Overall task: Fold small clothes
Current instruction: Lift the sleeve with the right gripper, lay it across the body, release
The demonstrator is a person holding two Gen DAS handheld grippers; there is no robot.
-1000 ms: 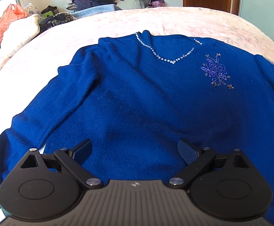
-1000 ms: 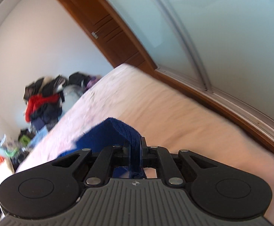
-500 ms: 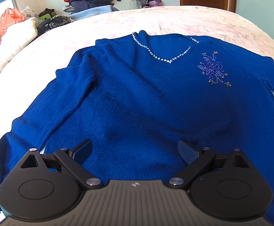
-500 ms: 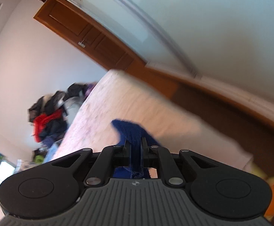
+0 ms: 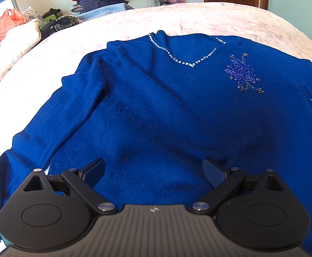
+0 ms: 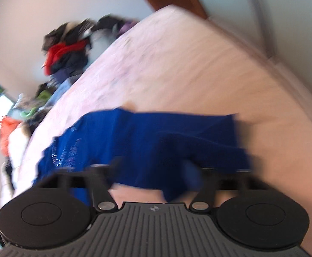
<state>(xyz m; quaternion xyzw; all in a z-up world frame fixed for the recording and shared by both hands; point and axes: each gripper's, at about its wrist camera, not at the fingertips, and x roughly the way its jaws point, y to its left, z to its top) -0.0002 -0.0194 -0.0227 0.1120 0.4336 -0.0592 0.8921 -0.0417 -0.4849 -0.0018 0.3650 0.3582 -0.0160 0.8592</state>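
Right gripper (image 6: pixel 153 171) just released, blue sweater (image 6: pixel 156 137) sleeve loose between its jaws.

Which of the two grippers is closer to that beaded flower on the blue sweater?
Probably the right. The flower sits on the sweater chest toward the sleeve that the open right gripper has just let go. The open left gripper hovers over the hem.

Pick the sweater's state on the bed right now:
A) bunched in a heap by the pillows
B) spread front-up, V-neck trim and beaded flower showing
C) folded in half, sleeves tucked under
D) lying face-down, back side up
B: in the left wrist view the blue sweater lies spread on the bed, its rhinestone V-neck trim and beaded flower facing up, both sleeves out to the sides.
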